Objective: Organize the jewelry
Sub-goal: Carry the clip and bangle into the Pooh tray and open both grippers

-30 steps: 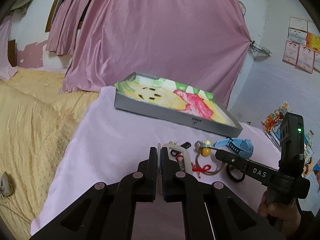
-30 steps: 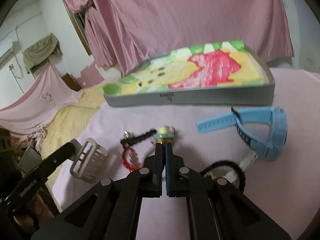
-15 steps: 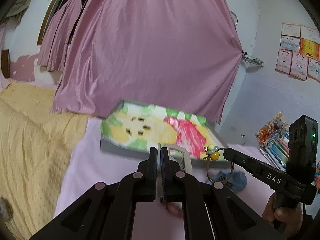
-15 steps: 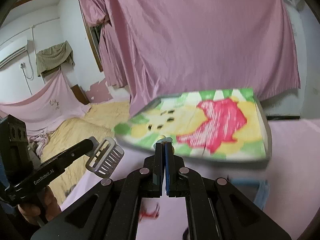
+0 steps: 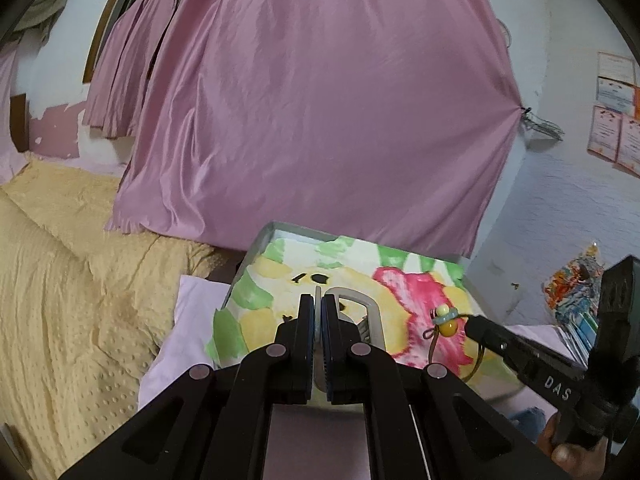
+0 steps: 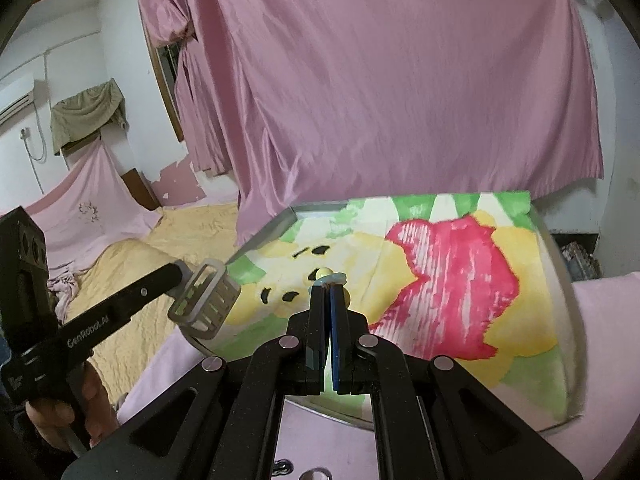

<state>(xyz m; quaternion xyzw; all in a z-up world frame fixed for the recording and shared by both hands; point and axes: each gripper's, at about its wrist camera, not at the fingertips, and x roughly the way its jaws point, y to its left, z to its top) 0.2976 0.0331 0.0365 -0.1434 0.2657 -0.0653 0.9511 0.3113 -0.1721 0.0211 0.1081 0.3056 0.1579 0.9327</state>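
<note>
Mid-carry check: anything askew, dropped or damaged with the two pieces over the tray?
Nothing stands out. The left gripper holds the grey clip and the right gripper the beaded cord, both above the painted tray.

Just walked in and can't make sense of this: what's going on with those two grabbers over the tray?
A person is sorting jewelry with a handheld gripper in each hand. The left gripper is shut on a silver hair clip, and the right gripper is shut on a beaded cord bracelet. Both are held up over the gray tray with its painted paper lining; neither piece has been set down yet.
</note>
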